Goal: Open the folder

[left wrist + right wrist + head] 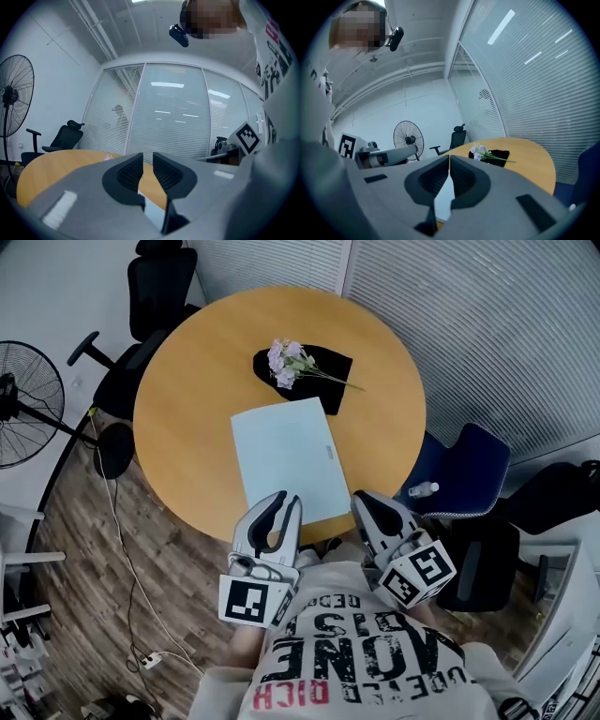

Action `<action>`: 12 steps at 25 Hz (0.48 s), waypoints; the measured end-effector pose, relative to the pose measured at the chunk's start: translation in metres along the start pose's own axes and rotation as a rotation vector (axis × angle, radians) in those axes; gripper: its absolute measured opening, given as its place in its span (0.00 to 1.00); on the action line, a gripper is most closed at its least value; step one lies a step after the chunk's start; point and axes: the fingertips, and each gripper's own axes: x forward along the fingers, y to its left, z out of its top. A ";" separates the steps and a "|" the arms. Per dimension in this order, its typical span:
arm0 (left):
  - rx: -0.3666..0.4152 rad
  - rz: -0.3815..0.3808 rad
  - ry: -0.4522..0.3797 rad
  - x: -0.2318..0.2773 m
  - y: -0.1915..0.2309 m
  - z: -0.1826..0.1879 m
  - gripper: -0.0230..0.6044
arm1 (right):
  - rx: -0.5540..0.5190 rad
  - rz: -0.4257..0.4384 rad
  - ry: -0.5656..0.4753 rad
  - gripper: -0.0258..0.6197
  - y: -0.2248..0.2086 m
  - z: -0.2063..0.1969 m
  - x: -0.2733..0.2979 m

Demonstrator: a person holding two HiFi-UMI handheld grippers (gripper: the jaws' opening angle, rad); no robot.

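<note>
A pale blue folder (286, 465) lies closed and flat on the round wooden table (187, 409), its near edge toward me. My left gripper (287, 499) hovers over that near edge, pointing level; its jaws stand a little apart with nothing between them. In the left gripper view the folder (152, 208) shows below the left gripper (147, 157). My right gripper (361, 496) is just right of the folder's near right corner, at the table's rim, its tips together. The right gripper view shows the right gripper (449, 158) with the folder (446, 194) beneath it.
A bunch of pale flowers (289, 362) lies on a black cloth (328, 367) beyond the folder. A black office chair (155, 282) and a standing fan (23, 413) are at the left. A blue chair (469, 470) holding a bottle (422, 489) stands at the right.
</note>
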 end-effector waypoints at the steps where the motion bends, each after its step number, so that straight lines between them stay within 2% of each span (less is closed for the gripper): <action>1: 0.000 0.001 -0.001 -0.001 0.002 0.000 0.16 | -0.005 0.005 0.000 0.06 0.000 0.001 0.003; 12: -0.023 0.082 0.006 -0.004 0.016 -0.006 0.15 | -0.020 0.092 0.018 0.06 -0.001 0.005 0.024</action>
